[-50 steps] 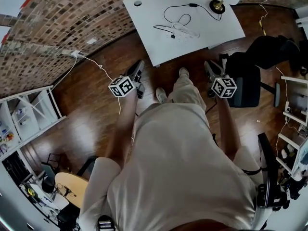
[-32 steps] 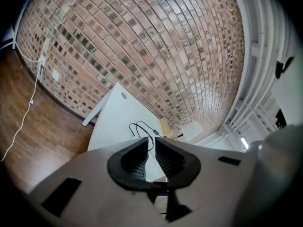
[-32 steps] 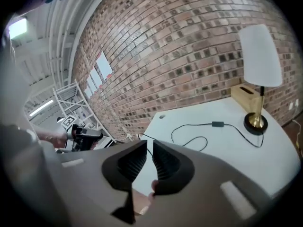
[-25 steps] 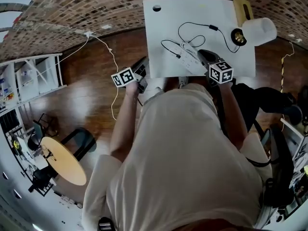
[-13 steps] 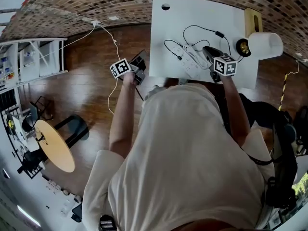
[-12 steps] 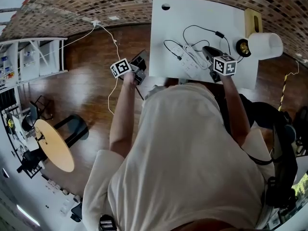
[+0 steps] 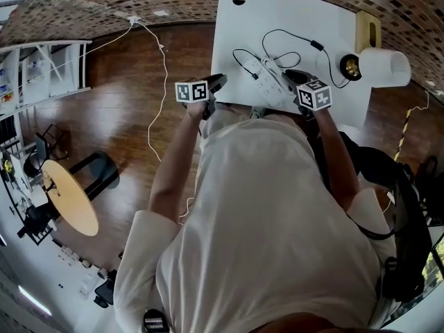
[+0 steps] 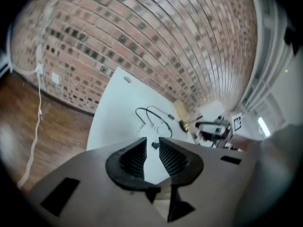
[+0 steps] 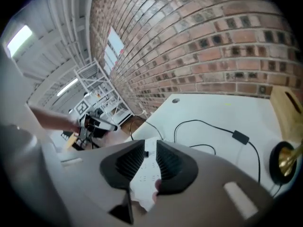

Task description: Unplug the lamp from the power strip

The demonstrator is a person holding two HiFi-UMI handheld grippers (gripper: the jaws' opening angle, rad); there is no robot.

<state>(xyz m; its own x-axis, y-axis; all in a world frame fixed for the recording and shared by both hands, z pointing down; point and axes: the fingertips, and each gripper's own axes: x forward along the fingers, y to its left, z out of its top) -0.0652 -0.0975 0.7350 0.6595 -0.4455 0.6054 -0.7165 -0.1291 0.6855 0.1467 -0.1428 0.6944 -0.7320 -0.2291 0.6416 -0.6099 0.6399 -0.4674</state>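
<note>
A white power strip (image 7: 266,75) lies on the white table (image 7: 277,12), with a black cord (image 7: 274,35) looping behind it. The cord runs past an inline switch (image 7: 317,46) to the lamp's brass base (image 7: 349,66) under a white shade (image 7: 386,66). My right gripper (image 7: 287,74) hovers over the strip's near end, its jaws opening; the strip (image 9: 142,176) shows through the gap, untouched. My left gripper (image 7: 220,81) is at the table's near-left edge, jaws opening and empty. In the left gripper view (image 8: 151,156) a black plug (image 8: 155,145) and the cord (image 8: 152,118) lie ahead.
A wooden block (image 7: 368,32) stands behind the lamp. A white cable (image 7: 161,68) trails across the wooden floor at the left. White shelving (image 7: 41,68) is further left. A dark chair (image 7: 378,168) is at the right. The brick wall (image 9: 213,41) backs the table.
The person has stepped up to the table. The left gripper swung from over the floor to the table's edge. The right gripper stayed above the power strip.
</note>
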